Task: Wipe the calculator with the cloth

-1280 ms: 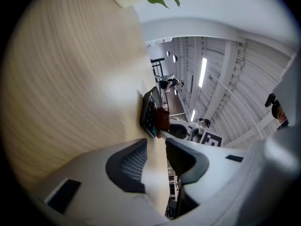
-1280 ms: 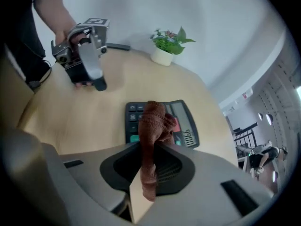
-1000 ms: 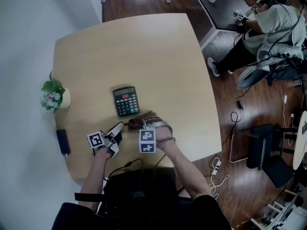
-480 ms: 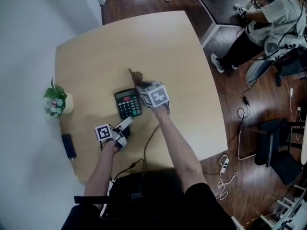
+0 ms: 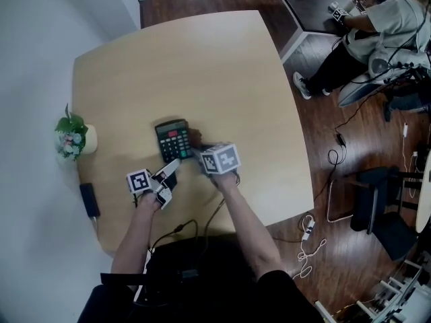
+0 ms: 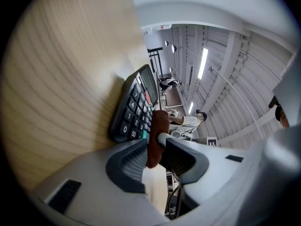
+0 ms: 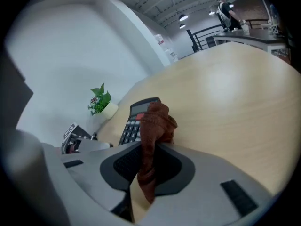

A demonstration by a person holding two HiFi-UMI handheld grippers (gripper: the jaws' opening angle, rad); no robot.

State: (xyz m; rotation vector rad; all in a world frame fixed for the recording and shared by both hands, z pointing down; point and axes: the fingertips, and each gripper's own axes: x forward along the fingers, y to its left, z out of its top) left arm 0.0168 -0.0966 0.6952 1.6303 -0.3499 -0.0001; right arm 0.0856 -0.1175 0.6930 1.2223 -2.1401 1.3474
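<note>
Calculator (image 5: 173,140), black and rectangular with dark keys, lies flat on the near half of the pale wooden table (image 5: 202,66); the left gripper (image 5: 175,165) has its jaws a narrow gap apart at the near right corner, and whether they pinch it I cannot tell. The right gripper (image 7: 151,149) is clenched on the bunched brown cloth (image 7: 157,119), which covers part of the calculator's right edge. Off left sit a slim black device (image 5: 88,199) and a white potted plant (image 5: 73,138); beyond the table a person (image 5: 384,32) sits at a dark desk (image 5: 316,5)
</note>
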